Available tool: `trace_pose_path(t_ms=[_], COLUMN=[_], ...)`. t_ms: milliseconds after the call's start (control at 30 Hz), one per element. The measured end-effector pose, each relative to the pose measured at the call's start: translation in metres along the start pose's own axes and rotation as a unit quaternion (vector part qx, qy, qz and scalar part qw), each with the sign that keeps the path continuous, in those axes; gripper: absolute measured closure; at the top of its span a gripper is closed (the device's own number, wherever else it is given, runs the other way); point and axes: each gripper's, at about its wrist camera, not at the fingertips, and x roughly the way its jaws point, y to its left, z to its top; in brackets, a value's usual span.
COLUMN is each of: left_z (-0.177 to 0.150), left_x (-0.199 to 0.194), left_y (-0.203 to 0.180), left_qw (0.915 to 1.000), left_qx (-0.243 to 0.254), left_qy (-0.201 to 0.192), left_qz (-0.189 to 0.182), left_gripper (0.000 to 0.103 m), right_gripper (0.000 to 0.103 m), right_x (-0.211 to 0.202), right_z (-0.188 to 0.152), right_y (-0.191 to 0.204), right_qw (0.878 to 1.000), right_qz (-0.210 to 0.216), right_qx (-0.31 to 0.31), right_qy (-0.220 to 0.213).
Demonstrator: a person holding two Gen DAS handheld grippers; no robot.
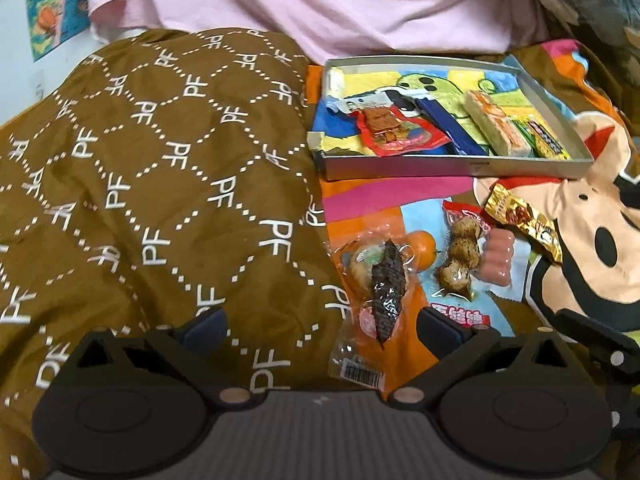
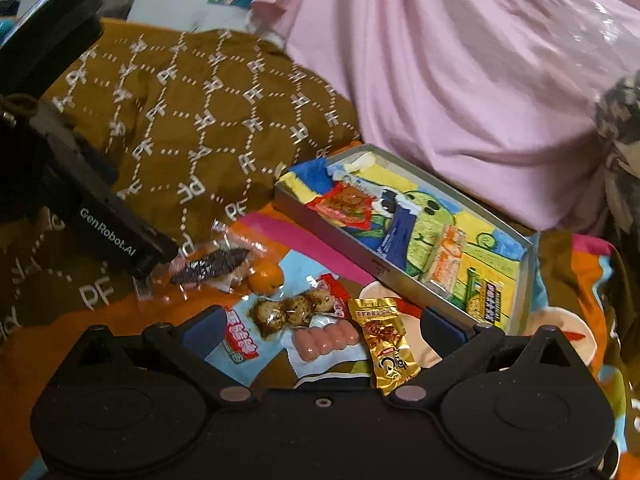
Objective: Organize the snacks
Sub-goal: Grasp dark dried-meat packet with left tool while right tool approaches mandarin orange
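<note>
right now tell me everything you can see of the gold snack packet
The gold snack packet is a small shiny foil pouch with crimped ends and a brown picture and print on its face. It lies flat and unopened on the colourful cloth, outside the grey tray, beside the pink sausage pack. Neither claw holds it.

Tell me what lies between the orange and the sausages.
The pack of speckled eggs lies between the orange and the sausages; both views show it.
</note>
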Motion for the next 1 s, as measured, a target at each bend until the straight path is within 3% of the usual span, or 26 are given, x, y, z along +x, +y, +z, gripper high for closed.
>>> trace_pose_path(t_ms=[300, 600, 767, 1000], left_z=[-0.002, -0.007, -0.005, -0.003], left_x=[0.013, 0.036, 0.046, 0.059], left_y=[-0.016, -0.037, -0.041, -0.042], left_qw=[0.9975, 0.9876, 0.9869, 0.9881], left_qx=[0.07, 0.157, 0.161, 0.153], left_qy=[-0.006, -0.003, -0.003, 0.008], left_qz=[-0.002, 0.01, -0.004, -0.015], left_gripper=[0.0, 0.0, 0.004, 0.02], right_gripper=[0.001, 0.002, 0.004, 0.006], right_x=[0.032, 0.078, 0.091, 0.101], right_z=[-0.003, -0.001, -0.003, -0.006], right_y=[0.001, -0.011, -0.016, -0.021], right_qw=[0.996, 0.995, 0.996, 0.997], right_qz=[0.021, 0.044, 0.05, 0.048], right_qx=[-0.08, -0.082, -0.074, -0.056], right_qy=[-0.016, -0.02, -0.016, -0.002])
